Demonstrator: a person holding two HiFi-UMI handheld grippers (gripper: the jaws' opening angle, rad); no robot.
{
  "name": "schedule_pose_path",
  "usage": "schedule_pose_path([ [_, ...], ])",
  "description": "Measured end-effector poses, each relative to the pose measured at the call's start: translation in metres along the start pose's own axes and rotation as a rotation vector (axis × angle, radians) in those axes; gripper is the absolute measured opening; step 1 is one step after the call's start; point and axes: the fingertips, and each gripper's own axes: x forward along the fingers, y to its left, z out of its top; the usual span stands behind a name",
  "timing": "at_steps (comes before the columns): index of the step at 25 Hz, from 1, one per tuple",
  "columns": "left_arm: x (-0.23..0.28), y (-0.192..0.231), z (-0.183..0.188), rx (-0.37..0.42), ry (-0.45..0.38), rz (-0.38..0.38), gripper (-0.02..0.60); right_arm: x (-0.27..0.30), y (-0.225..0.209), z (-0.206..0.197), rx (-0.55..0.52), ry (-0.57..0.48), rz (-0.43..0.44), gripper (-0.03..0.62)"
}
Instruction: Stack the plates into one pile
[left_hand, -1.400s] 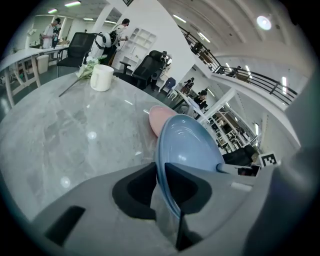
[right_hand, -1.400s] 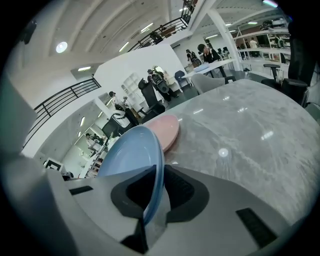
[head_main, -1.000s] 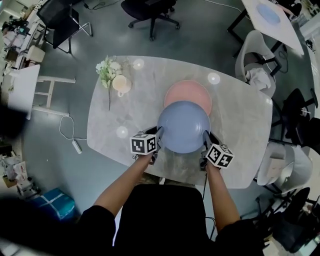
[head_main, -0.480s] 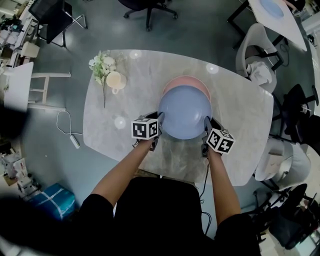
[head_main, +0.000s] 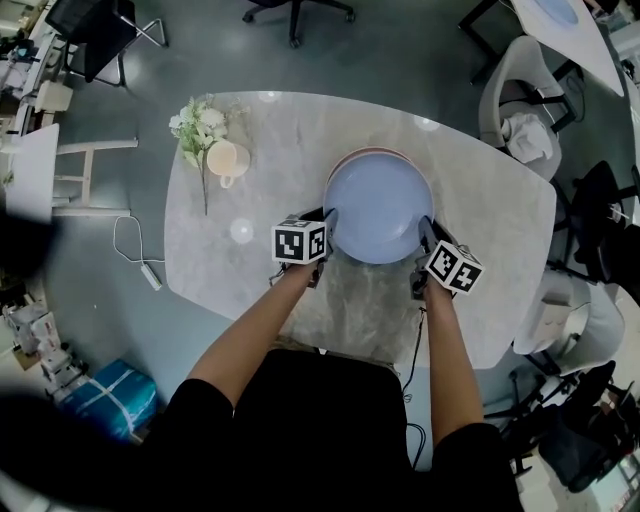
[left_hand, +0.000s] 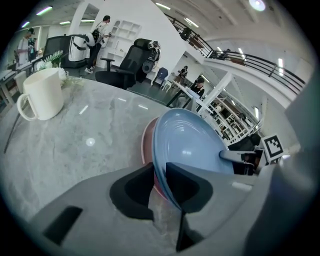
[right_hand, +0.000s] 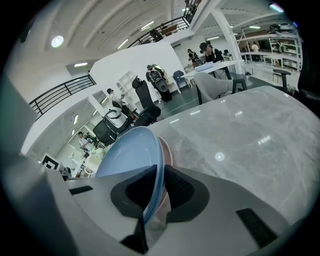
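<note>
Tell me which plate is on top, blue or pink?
The blue plate is on top, showing its whole face. The pink plate is underneath it, with only a thin edge peeking out.

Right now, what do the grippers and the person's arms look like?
The left gripper and right gripper are grey, with black-padded jaws; each carries a white cube with black square markers. A thin dark cable trails from the right one. The person wears a black top with short sleeves.

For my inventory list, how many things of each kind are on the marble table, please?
Plates: 2, blue plate and pink plate
Mug: 1
Bunch of flowers: 1
Total: 4
</note>
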Motion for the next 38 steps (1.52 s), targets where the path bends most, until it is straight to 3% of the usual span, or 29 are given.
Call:
schedule_pose_path([
  [3, 0.006, 0.000, 0.002, 0.018, 0.013, 0.002, 0.086, 0.006, -0.003, 0.004, -0.010, 0.005, -0.008, 0.044],
  [13, 0.013, 0.003, 0.012, -0.031, -0.007, 0.009, 0.084, 0.017, -0.011, 0.001, 0.033, -0.001, -0.018, 0.044],
  [23, 0.016, 0.003, 0.013, 0.082, 0.007, 0.102, 0.091, 0.018, -0.012, -0.001, 0.008, 0.001, 0.005, 0.046],
  [27, 0.015, 0.004, 0.012, 0.107, 0.001, 0.137, 0.097, 0.019, -0.008, -0.001, -0.058, 0.019, 0.017, 0.046],
  [34, 0.012, 0.007, 0.012, 0.100, -0.030, 0.173, 0.183, 0.019, 0.005, -0.003, -0.158, 0.032, 0.070, 0.118],
  [36, 0.012, 0.007, 0.010, 0.074, -0.039, 0.147, 0.209, 0.020, 0.007, -0.005, -0.153, 0.031, 0.079, 0.209],
  [38, 0.015, 0.002, 0.006, 0.077, -0.026, 0.105, 0.233, 0.019, 0.008, -0.008, -0.146, 0.036, 0.081, 0.209],
])
